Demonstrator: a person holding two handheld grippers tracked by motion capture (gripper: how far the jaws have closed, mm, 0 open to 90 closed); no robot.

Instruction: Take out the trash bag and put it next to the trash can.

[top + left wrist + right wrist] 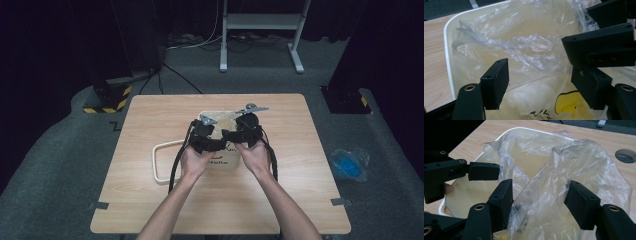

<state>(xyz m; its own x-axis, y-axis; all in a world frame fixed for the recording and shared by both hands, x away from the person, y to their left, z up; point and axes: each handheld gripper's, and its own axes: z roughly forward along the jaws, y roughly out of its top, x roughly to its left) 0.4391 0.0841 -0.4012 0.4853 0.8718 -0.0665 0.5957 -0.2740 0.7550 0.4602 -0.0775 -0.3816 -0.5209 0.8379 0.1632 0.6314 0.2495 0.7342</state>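
Near the table's (150,200) far edge, both grippers — left (539,82), right (537,202) — are held part-open around the clear plastic bag (554,170), unclamped.

Clear crinkly plastic bag (574,170), glossy; wood-grain table (150,200), matt.

Grey carpet floor (60,150), dark curtains (50,40)

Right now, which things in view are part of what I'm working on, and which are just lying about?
In the job:
- clear plastic bag, between the right gripper's open jaws
- cream bin it lines
- left gripper, jaws open over the bag

Lying about:
- cream loop on the table
- blue bundle in plastic on the floor
- white stand behind the table
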